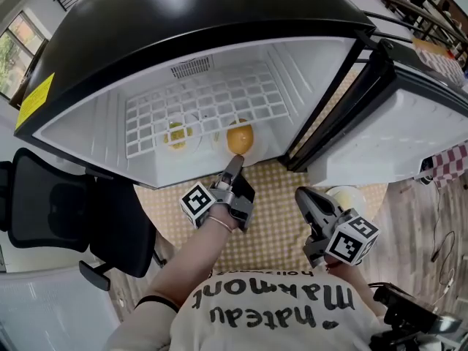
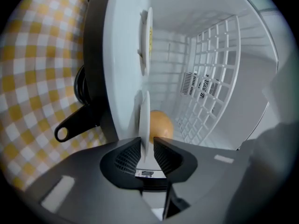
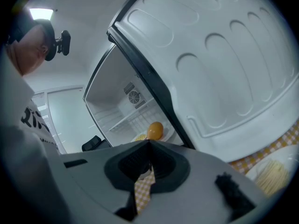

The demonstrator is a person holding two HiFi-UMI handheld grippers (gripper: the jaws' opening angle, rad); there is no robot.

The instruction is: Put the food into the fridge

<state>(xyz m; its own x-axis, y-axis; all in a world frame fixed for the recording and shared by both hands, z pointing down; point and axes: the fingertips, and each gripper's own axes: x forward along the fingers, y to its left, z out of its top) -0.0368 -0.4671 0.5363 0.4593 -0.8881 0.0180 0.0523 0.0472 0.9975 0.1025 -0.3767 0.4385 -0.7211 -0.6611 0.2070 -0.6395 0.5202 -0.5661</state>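
Note:
A small black fridge stands open on the yellow checked tablecloth. On its white floor lie two white plates. One plate carries yellow food. The other plate carries an orange fruit. My left gripper reaches into the fridge mouth, shut on this plate's near rim. My right gripper hangs shut and empty over the table, right of the left one. Beside it sits a third plate with pale noodles.
The fridge door stands open on the right. A white wire shelf spans the fridge above the plates. A black pan handle lies on the cloth beside the fridge. A black office chair stands at the left.

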